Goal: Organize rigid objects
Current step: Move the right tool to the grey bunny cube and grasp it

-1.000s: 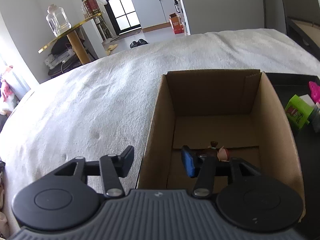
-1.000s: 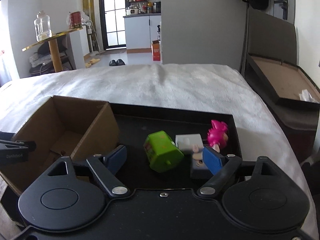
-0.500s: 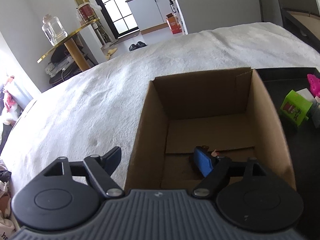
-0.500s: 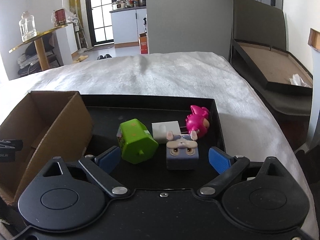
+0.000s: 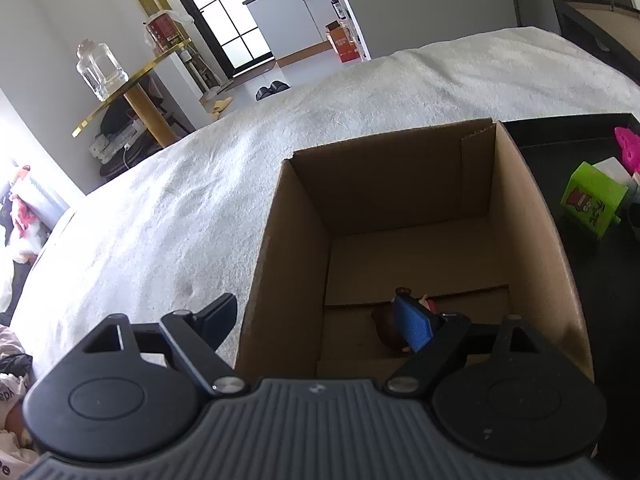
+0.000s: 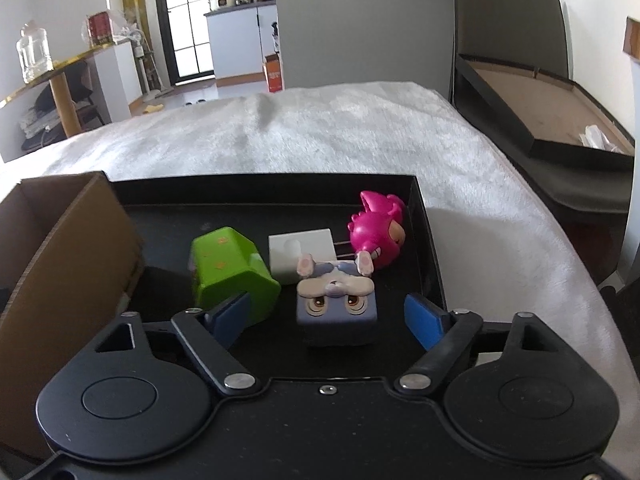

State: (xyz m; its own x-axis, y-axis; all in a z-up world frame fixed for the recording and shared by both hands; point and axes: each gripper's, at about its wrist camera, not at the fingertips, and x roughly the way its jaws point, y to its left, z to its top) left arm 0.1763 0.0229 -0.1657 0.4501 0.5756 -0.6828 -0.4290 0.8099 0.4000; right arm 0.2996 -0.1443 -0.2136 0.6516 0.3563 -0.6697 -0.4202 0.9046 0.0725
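An open cardboard box (image 5: 400, 184) stands left of a black tray (image 6: 260, 188). A small brown-haired figurine (image 5: 386, 324) lies on the box floor, half hidden behind a blue pad. My left gripper (image 5: 316, 312) straddles the box's left wall with its jaws opening and nothing between the pads. In the tray lie a green block (image 6: 228, 268), a white cube (image 6: 300, 252), a pink toy (image 6: 378, 232) and a blue-grey rabbit cube (image 6: 338, 308). My right gripper (image 6: 326, 312) has the rabbit cube between its closing jaws, with a gap on each side.
Box and tray rest on a white fuzzy blanket (image 5: 200, 200). The cardboard box wall (image 6: 72, 248) rises close beside the right gripper's left finger. A gold side table with a glass jar (image 5: 100, 68) stands beyond the bed, and a dark open case (image 6: 540, 100) at the right.
The left jaws have spread wider over the box wall. The right gripper has come forward and down, so the rabbit cube now sits between its fingers, which widened and then narrowed.
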